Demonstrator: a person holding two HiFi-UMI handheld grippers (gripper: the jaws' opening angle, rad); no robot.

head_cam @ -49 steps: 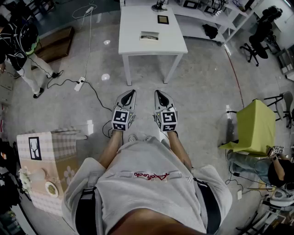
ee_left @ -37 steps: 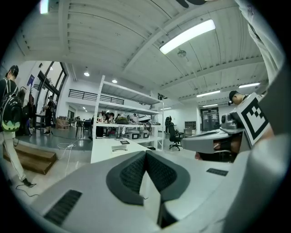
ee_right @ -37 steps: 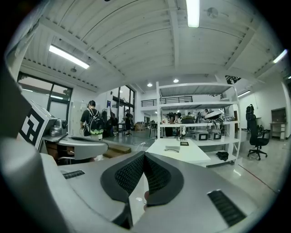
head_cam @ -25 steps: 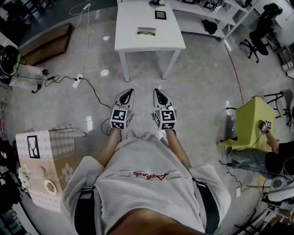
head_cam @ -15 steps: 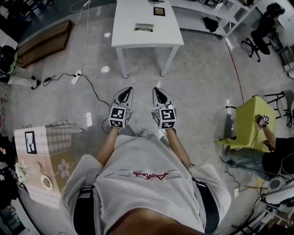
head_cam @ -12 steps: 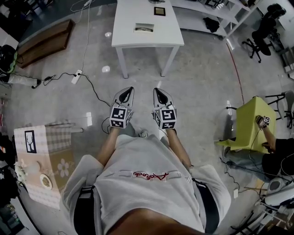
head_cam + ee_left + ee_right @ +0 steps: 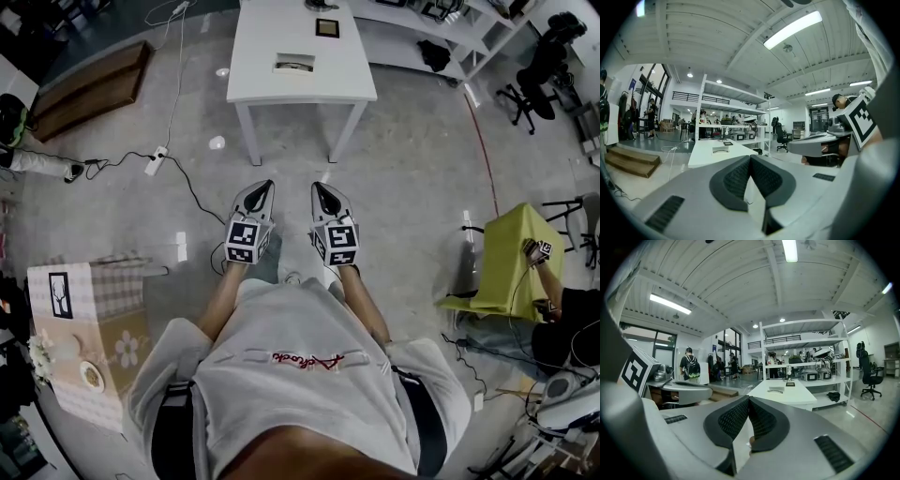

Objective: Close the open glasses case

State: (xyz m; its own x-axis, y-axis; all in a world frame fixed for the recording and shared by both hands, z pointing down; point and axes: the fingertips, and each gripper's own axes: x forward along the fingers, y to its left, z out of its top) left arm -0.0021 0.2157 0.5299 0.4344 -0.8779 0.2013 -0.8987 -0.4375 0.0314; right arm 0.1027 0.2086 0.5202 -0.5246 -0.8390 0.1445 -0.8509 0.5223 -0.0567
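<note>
As things lie, none of the closing has been done yet. To the left of the bench, a power strip and its cable lie on the floor. Nearer the middle, the left hand-held gripper is held out in front of the person's waist, on the near side of the bench and well apart from it. Its jaws meet at the tips with nothing between them.

About midway along the bench top lies the glasses case, a pale flat thing with a darker inside. It reads as open, though it is too small to make out the lid. Beyond it, at the bench's far end, sits a small dark framed object.

The right hand-held gripper hangs just beside the left one, equally far from the bench, and its jaws are likewise closed on nothing. The whole job appears to remain: reaching the bench, getting a hand-held gripper onto the lid, and folding it down until the case is shut.
</note>
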